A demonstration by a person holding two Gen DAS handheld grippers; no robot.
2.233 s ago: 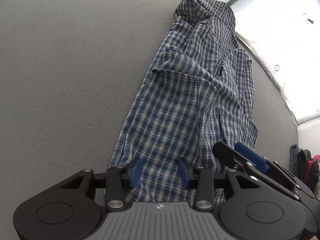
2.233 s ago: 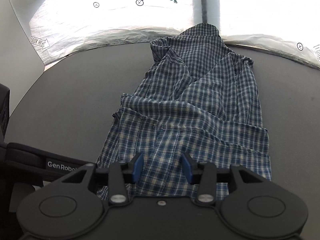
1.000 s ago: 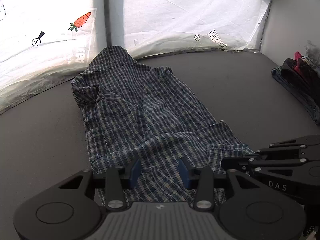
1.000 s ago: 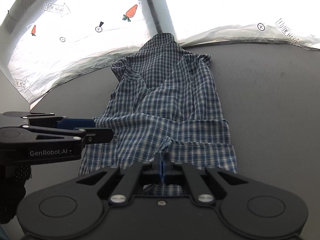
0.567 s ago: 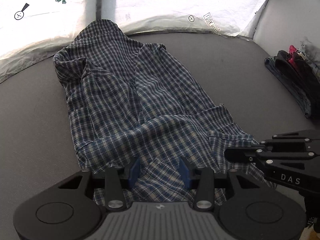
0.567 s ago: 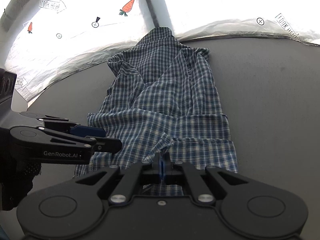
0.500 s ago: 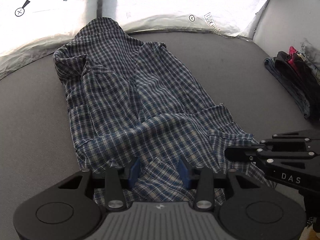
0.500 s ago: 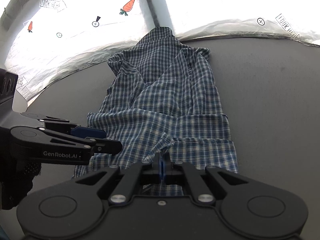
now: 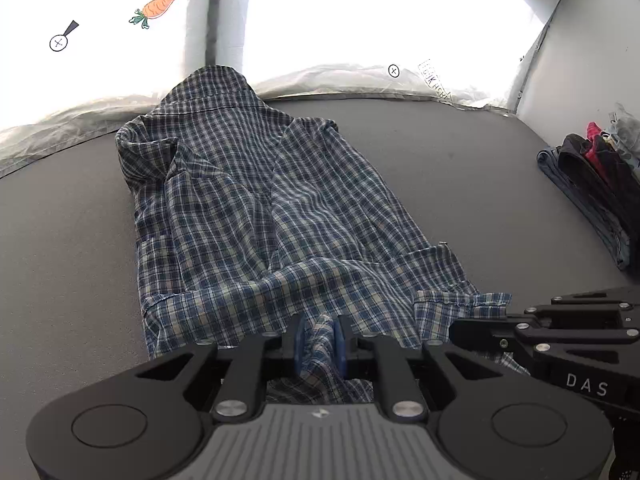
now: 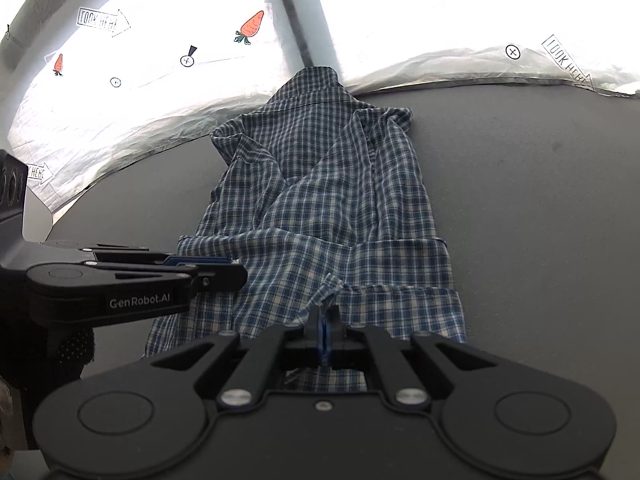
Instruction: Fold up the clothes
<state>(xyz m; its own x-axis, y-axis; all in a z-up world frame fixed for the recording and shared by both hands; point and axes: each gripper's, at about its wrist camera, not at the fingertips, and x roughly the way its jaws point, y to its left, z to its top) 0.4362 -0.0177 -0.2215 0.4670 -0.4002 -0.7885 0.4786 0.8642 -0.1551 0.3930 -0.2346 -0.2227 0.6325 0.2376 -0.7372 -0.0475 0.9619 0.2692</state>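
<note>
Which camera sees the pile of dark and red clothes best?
The left wrist view: the pile of dark and red clothes lies at the right edge of the grey table. The right wrist view does not show it, only the blue checked shirt.

A grey, matte work surface [image 9: 460, 168] fills the foreground. Behind it hangs a bright, backlit white sheet [image 10: 420, 20], crinkled along its lower edge, printed with carrots [image 9: 157, 7], crosshair marks and "LOOK HERE" arrows (lettering partly blown out). A plain pale wall [image 9: 588, 52] stands at right.
</note>
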